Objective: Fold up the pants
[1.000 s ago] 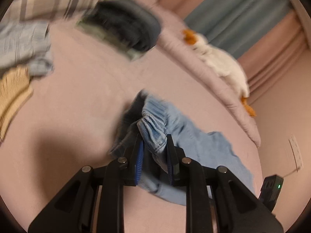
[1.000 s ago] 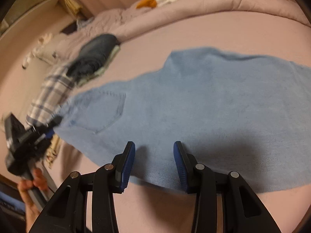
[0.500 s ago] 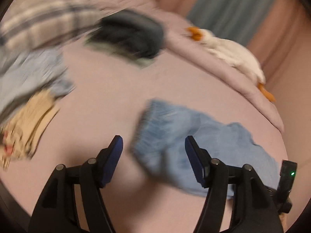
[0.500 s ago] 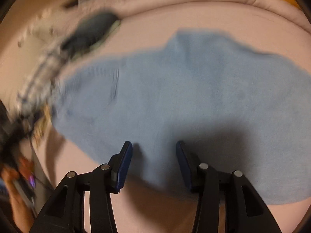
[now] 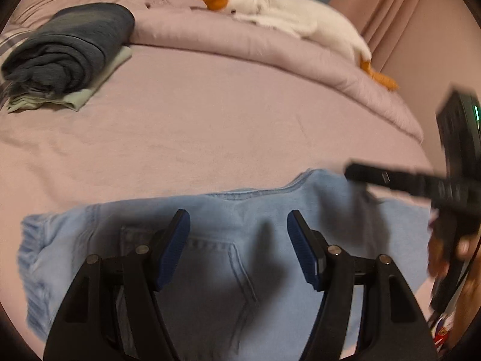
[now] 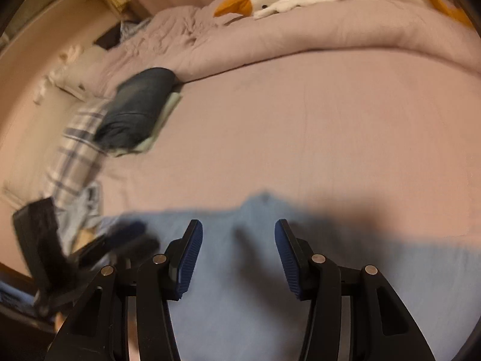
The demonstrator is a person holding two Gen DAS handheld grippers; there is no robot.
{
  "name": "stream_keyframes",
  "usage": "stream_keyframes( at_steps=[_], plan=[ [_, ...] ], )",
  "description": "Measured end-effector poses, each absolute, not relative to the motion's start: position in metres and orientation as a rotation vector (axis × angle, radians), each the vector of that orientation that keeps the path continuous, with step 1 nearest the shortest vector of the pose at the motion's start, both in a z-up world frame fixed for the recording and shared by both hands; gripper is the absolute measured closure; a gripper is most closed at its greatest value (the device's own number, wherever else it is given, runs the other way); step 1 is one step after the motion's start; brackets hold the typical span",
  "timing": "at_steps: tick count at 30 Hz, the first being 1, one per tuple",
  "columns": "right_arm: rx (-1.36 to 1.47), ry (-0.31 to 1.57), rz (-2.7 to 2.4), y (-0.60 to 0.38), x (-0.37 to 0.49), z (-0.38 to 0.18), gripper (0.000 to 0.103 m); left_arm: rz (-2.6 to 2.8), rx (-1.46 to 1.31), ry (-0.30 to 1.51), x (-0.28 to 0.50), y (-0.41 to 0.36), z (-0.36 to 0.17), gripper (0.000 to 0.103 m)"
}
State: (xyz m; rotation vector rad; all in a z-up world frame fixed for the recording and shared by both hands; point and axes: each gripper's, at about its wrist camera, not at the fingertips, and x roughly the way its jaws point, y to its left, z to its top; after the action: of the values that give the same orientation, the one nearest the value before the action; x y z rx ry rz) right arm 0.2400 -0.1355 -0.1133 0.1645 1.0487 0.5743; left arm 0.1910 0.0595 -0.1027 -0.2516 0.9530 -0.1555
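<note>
Light blue denim pants lie flat on the pink bed, back pocket up, waistband at the left. They also show in the right wrist view. My left gripper is open and empty, just above the pocket area. My right gripper is open and empty above the pants' middle. The right gripper's body shows blurred at the right of the left wrist view. The left gripper's body shows blurred at the lower left of the right wrist view.
A folded dark garment on a pale green one sits at the back left. A plaid cloth lies beside it. A white plush goose rests on the rolled pink duvet at the back.
My left gripper let go of the bunched waistband and opened. The pants now lie spread flat. Both grippers swung round over the pants and now face the duvet.
</note>
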Motion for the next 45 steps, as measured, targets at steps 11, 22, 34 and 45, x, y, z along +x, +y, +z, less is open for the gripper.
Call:
stream_keyframes(
  at_steps=[11,22,34,45],
  plan=[
    [-0.022,1.174,0.695,-0.103,0.261,-0.139,0.093,-0.186,-0.1,0.957,0.185,0.07,-0.132,0.057],
    [0.16,0.979,0.535,-0.144,0.266,-0.111,0.102,-0.192,-0.076,0.936,0.184,0.068,-0.133,0.058],
    [0.291,1.026,0.343,-0.301,0.196,-0.148,0.103,-0.181,-0.07,0.934,0.183,0.066,-0.133,0.058],
    [0.354,0.987,-0.174,-0.471,0.131,-0.115,0.095,-0.127,-0.028,0.993,0.183,0.049,-0.12,0.038]
  ],
)
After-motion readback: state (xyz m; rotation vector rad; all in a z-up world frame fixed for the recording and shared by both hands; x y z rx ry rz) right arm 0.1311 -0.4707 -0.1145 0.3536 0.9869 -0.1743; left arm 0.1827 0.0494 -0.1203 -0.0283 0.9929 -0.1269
